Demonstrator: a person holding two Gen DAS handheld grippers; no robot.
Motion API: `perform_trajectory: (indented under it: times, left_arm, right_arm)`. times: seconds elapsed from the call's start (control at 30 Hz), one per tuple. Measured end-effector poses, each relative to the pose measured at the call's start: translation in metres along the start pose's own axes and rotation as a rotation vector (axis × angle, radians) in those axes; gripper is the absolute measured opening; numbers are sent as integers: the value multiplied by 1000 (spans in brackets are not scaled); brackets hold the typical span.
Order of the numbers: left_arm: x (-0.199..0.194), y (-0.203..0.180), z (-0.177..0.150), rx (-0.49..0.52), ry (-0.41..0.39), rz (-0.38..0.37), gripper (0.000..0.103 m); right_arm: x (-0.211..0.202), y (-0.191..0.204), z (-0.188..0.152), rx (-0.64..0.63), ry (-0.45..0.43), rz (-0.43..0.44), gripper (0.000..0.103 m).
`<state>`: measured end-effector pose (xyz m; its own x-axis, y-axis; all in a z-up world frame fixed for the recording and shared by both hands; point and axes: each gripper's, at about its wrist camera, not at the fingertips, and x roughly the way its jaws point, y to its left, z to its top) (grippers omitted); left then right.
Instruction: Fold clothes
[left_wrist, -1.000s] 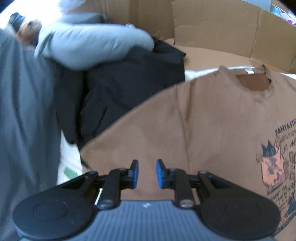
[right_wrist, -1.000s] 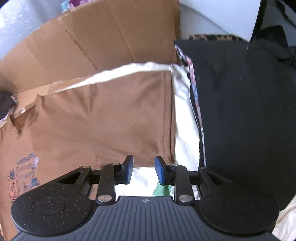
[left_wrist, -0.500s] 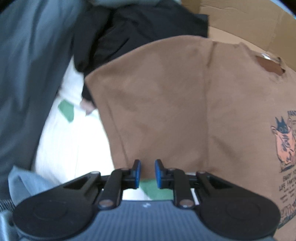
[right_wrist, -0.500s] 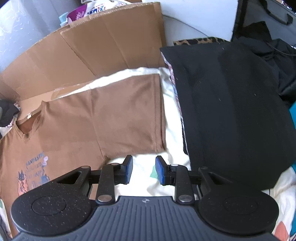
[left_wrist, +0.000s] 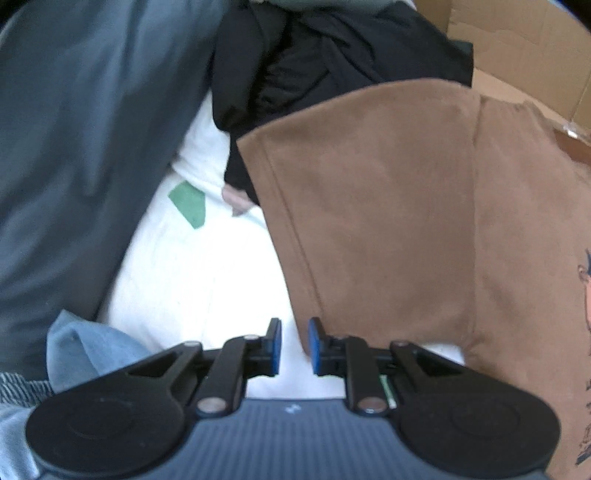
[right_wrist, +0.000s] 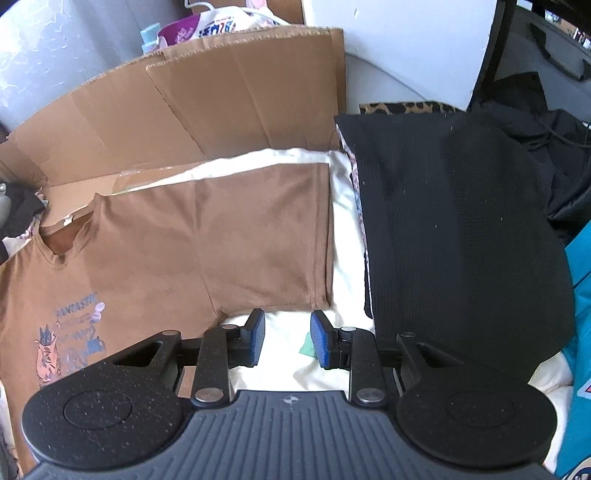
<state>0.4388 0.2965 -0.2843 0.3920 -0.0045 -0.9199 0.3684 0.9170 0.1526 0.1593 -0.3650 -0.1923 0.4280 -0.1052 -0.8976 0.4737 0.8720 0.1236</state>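
A brown T-shirt (right_wrist: 155, 258) with a cartoon print (right_wrist: 70, 332) lies spread flat on a white sheet (right_wrist: 343, 221). In the left wrist view its one sleeve (left_wrist: 369, 221) fills the right half. My left gripper (left_wrist: 294, 345) hovers at that sleeve's lower hem corner, slightly open, with only white sheet showing between the blue pads. The right wrist view has the other sleeve (right_wrist: 266, 240) just beyond my right gripper (right_wrist: 287, 338). This gripper is open and empty, over the sheet below the sleeve's hem.
Flattened cardboard (right_wrist: 184, 110) stands behind the shirt. A black knit cloth (right_wrist: 461, 240) lies right of it, with a teal item (right_wrist: 580, 295) at the edge. On the left side lie a black garment (left_wrist: 332, 55), a grey garment (left_wrist: 74, 147) and pale blue fabric (left_wrist: 85, 347).
The left gripper has slid off the shirt toward the sleeve's lower corner, and its jaws have narrowed a little. The right gripper has risen, so more of the shirt shows.
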Motion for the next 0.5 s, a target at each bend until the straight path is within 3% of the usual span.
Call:
perform_trajectory:
  times: [0.1, 0.23, 0.4, 0.5]
  left_arm:
    - [-8, 0, 5, 3, -22, -17, 17]
    - [-17, -1, 10, -1, -45, -42, 17]
    - [-21, -1, 15, -2, -66, -85, 19]
    - [-30, 2, 13, -28, -68, -103, 27]
  right_arm:
    - [-9, 9, 4, -26, -14, 9, 34]
    - [-23, 31, 9, -96, -12, -9, 49]
    - [-42, 62, 13, -164, -7, -21, 50]
    - [-48, 77, 17, -173, -16, -19, 51]
